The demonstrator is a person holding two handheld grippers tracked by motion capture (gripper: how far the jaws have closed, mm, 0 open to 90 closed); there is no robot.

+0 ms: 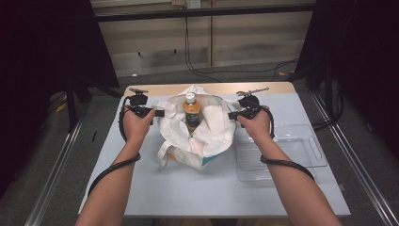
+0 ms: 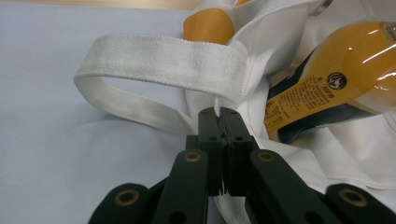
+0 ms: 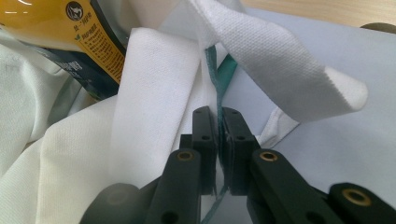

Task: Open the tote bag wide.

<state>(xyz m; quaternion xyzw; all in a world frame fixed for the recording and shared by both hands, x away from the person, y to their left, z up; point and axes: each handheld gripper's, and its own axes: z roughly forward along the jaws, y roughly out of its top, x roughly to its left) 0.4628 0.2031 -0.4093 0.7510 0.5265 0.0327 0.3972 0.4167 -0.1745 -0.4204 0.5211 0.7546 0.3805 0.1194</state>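
On the pale worktop (image 1: 155, 188), a white woven-cloth bag (image 1: 211, 136) with flat webbing handles sits mid-table, holding an upright orange bottle (image 1: 191, 113), white-capped; its orange label's small print is unreadable. Left gripper (image 1: 159, 113) and right gripper (image 1: 231, 115): jaws clamped on opposite rim edges. Clear plastic tray (image 1: 310, 150) just beside.

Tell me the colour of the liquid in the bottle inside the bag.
Orange-yellow; the bottle shows it best in the left gripper view.
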